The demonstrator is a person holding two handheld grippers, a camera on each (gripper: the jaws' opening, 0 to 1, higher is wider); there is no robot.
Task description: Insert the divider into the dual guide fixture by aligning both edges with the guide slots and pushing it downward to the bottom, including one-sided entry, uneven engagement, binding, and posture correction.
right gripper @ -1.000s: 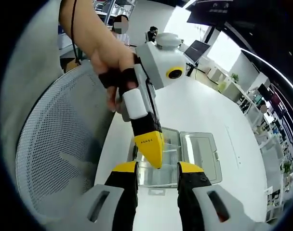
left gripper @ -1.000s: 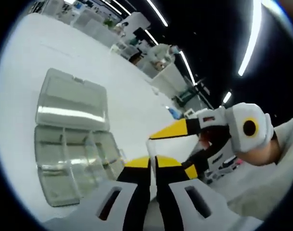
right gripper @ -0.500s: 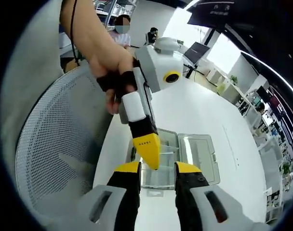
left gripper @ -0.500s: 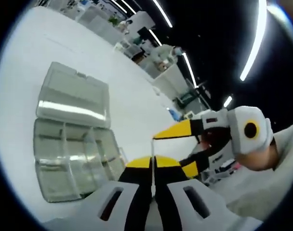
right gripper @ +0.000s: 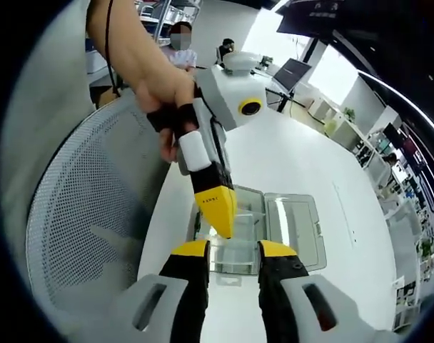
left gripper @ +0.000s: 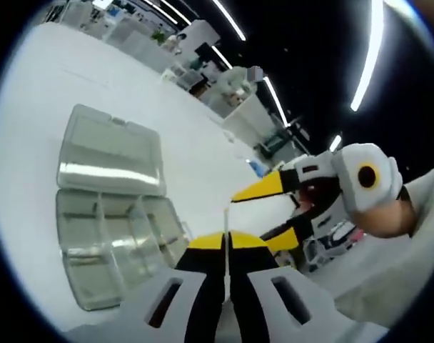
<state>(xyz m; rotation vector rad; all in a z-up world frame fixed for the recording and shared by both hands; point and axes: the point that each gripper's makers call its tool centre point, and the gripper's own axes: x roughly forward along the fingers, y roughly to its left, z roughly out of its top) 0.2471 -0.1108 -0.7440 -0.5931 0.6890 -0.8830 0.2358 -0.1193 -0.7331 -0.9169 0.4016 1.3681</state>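
White table (left gripper: 195, 153) bearing a clear plastic compartment box (left gripper: 120, 246), set near one table edge; its hinged lid (left gripper: 110, 153) lies open flat on the surface, toward the table's middle.

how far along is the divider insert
Done: the clear box sits on the table with its lid open. In hand: the left tool is shut on what looks like a thin clear divider, seen edge-on and not yet in the box. The right tool is open and holds nothing. Left: lining both edges up with the slots and pushing down.
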